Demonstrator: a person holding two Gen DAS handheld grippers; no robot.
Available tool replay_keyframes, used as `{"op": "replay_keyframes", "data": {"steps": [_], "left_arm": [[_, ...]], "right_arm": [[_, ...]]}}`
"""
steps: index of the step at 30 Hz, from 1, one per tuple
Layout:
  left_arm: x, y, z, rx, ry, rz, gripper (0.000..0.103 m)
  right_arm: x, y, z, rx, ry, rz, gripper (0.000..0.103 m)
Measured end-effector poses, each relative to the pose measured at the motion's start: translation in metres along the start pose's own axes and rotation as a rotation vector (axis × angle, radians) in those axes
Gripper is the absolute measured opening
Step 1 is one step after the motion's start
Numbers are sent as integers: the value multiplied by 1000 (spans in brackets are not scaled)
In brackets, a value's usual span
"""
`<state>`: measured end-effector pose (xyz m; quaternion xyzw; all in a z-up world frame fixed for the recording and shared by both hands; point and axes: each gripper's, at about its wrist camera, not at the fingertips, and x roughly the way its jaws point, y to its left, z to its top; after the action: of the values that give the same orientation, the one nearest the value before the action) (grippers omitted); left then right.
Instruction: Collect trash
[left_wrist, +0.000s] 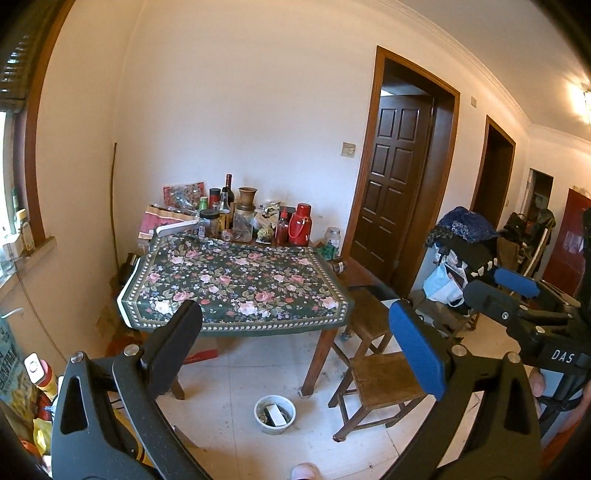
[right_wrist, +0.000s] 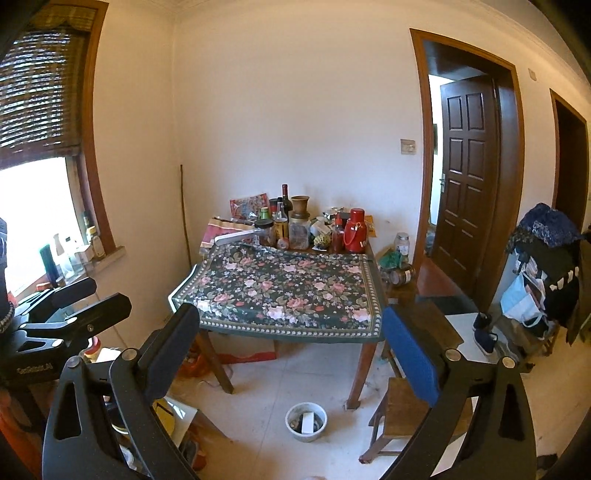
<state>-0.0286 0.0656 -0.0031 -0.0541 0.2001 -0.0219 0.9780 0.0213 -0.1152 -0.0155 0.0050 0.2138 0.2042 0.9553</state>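
A small white bin (left_wrist: 275, 414) with trash and a white box in it stands on the tiled floor by the table leg; it also shows in the right wrist view (right_wrist: 306, 421). A table with a floral cloth (left_wrist: 236, 284) (right_wrist: 288, 291) carries bottles and jars at its far edge. My left gripper (left_wrist: 295, 343) is open and empty, held well back from the table. My right gripper (right_wrist: 291, 343) is open and empty too; it also shows at the right of the left wrist view (left_wrist: 506, 286).
Two wooden stools (left_wrist: 384, 384) stand right of the table. A red thermos (left_wrist: 299, 224) and bottles (left_wrist: 229, 199) crowd the table's back. Bags and clutter (left_wrist: 33, 406) lie on the floor at the left. A chair piled with clothes (right_wrist: 543, 266) stands right. An open door (right_wrist: 465, 177) is behind.
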Motion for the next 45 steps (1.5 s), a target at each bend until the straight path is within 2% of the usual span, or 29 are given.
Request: {"op": "replay_keyframes", "data": {"steps": [16, 45], "left_arm": [[12, -12, 0, 55, 2, 19, 102], [24, -14, 7, 37, 1, 0, 102]], "right_arm": [[-1, -10, -3, 20, 24, -1, 99], [0, -11, 1, 1, 34, -3, 99]]}}
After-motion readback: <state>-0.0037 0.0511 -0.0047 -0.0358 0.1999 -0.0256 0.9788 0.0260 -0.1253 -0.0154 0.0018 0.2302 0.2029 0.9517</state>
